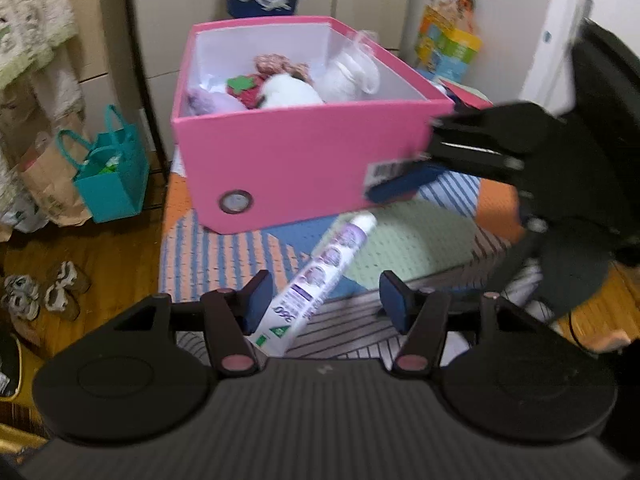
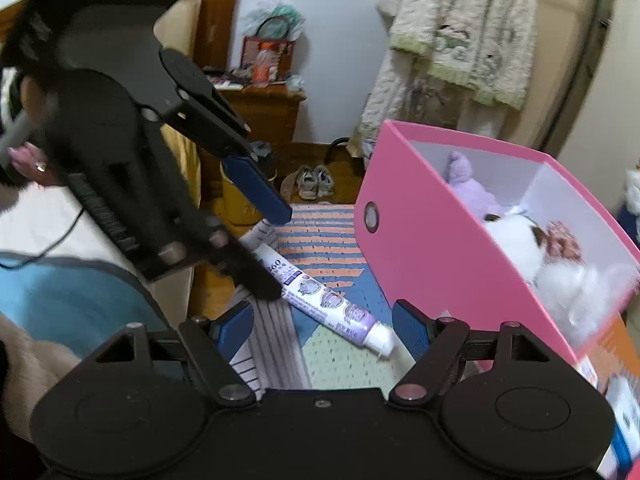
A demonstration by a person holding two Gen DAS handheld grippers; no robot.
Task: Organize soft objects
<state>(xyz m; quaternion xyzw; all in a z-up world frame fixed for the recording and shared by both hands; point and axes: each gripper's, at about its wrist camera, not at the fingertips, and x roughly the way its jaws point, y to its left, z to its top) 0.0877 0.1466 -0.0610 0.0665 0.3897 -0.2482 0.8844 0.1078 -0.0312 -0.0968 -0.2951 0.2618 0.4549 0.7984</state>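
You can read "360" on the white and purple tube point(image 2: 320, 298) lying on the mat near you; the barcode sticker point(image 1: 390, 172) on the pink box point(image 1: 296, 160) is too blurred.

Pretty lived-in bedroom. Wooden floor point(image 1: 80, 252) with a striped patchwork rug point(image 1: 224, 248) in orange, blue and green over it. Pale cabinet doors point(image 1: 180, 8) along the far wall, a teal tote bag point(image 1: 114, 176) and a brown paper bag point(image 1: 48, 184) on the left. Pair of sneakers point(image 2: 314, 182) by a wooden nightstand point(image 2: 264, 112), fuzzy robes point(image 2: 460, 40) hanging on the right. Soft indoor light.
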